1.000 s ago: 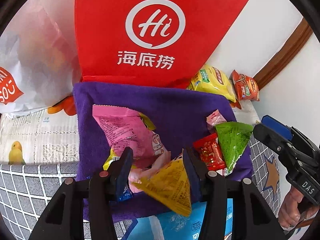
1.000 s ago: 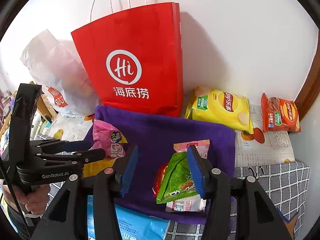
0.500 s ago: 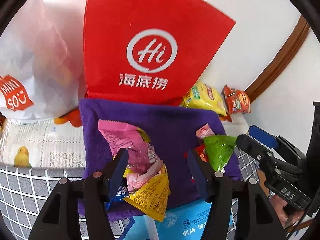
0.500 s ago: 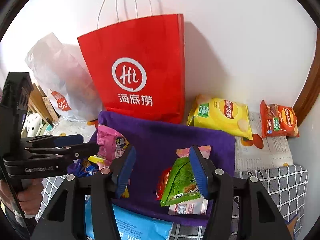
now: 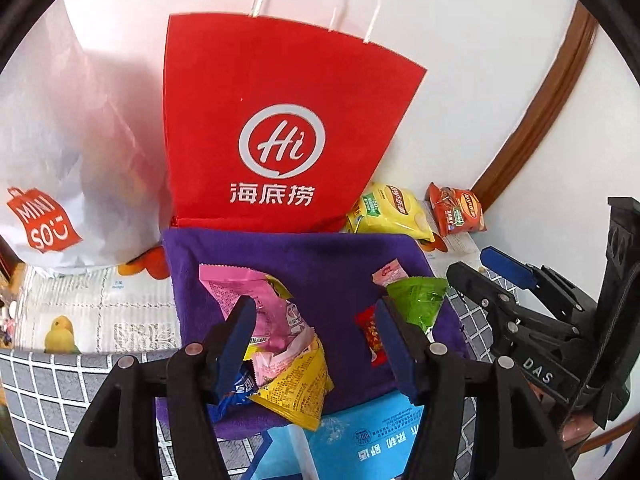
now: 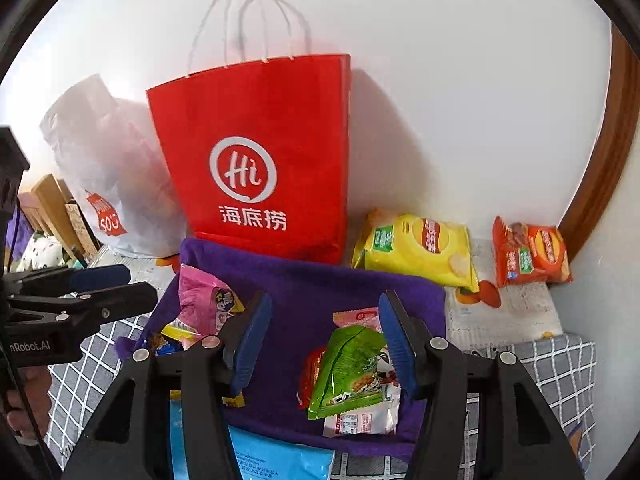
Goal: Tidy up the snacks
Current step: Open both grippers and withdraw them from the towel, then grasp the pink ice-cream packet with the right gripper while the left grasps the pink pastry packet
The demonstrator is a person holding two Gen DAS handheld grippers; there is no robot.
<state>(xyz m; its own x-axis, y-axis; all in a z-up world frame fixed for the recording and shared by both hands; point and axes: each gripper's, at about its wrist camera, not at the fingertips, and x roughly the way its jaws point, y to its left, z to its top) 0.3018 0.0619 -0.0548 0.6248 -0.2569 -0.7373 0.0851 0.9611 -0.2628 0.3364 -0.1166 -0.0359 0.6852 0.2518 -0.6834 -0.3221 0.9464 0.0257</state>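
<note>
A purple cloth [image 5: 320,264] [image 6: 320,292] bears two heaps of snacks. On its left lie a pink packet [image 5: 256,292] [image 6: 200,300] and a yellow triangular packet [image 5: 296,388]. My left gripper [image 5: 312,320] [image 6: 138,282] hangs open above them, touching neither. On the right lie a green packet [image 6: 348,368] [image 5: 416,296], a small red packet [image 5: 370,332] and a pink-white one. My right gripper [image 6: 324,312] [image 5: 480,270] stands open over them, pads clear of the green packet.
A red paper bag [image 5: 280,120] [image 6: 256,140] stands upright behind the cloth against the wall. A white plastic bag [image 5: 60,160] is to its left. Yellow chips [image 6: 420,248] and orange chips [image 6: 528,252] lie at the right. A blue pack [image 5: 360,432] lies at the near edge.
My left gripper rose and drew back as its jaws widened, leaving the yellow packet on the cloth. The right gripper's jaws widened too and backed slightly off the green packet.
</note>
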